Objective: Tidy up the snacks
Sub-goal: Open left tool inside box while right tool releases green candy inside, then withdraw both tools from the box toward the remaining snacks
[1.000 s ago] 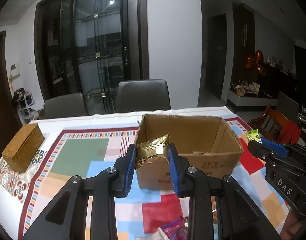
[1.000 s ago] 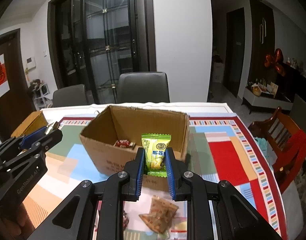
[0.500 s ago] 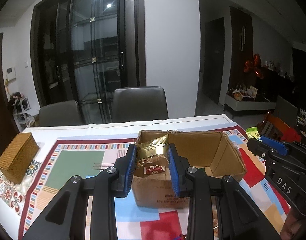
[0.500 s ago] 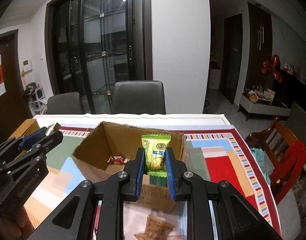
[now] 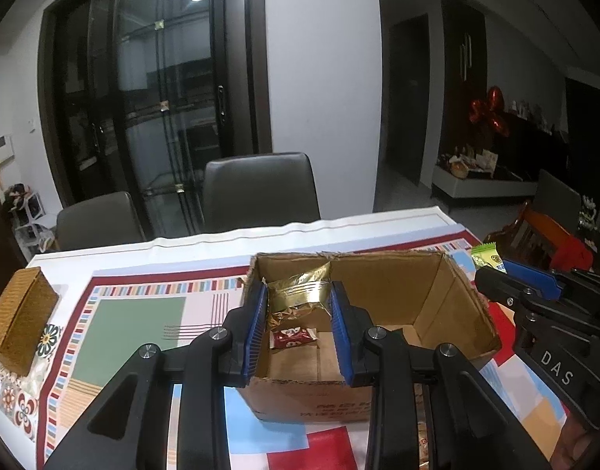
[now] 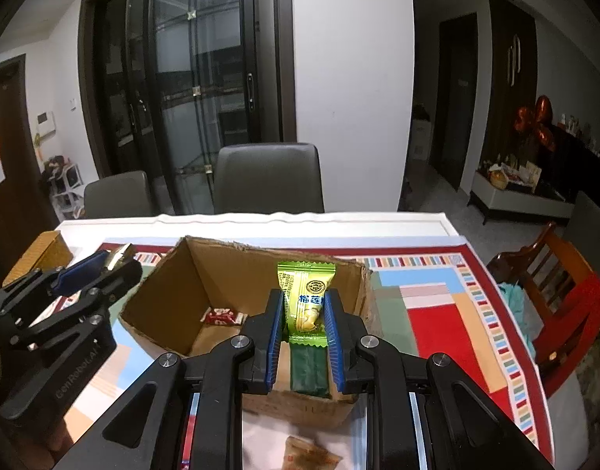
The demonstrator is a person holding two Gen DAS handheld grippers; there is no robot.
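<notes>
An open cardboard box (image 5: 436, 305) (image 6: 174, 286) stands on the patterned tablecloth. My left gripper (image 5: 300, 321) is shut on a gold foil snack packet (image 5: 300, 293) and hangs over the box's left part. My right gripper (image 6: 303, 313) is shut on a green snack packet (image 6: 304, 297) above the box's near right side. On the box floor lies a small red wrapped candy (image 5: 293, 337) (image 6: 223, 316), with a dark green bar (image 6: 307, 368) under the right gripper. Each gripper shows at the edge of the other's view, the right gripper (image 5: 491, 270) and the left gripper (image 6: 116, 262).
A woven golden box (image 5: 18, 317) (image 6: 41, 252) sits at the table's left edge. A tan snack packet (image 6: 307, 456) lies on the cloth in front of the cardboard box. Grey chairs (image 5: 260, 192) stand behind the table and a wooden chair (image 6: 554, 274) to the right.
Both grippers have moved forward with their packets, from in front of the box's near wall to over its opening. The box's inside, with the red candy, has come into view.
</notes>
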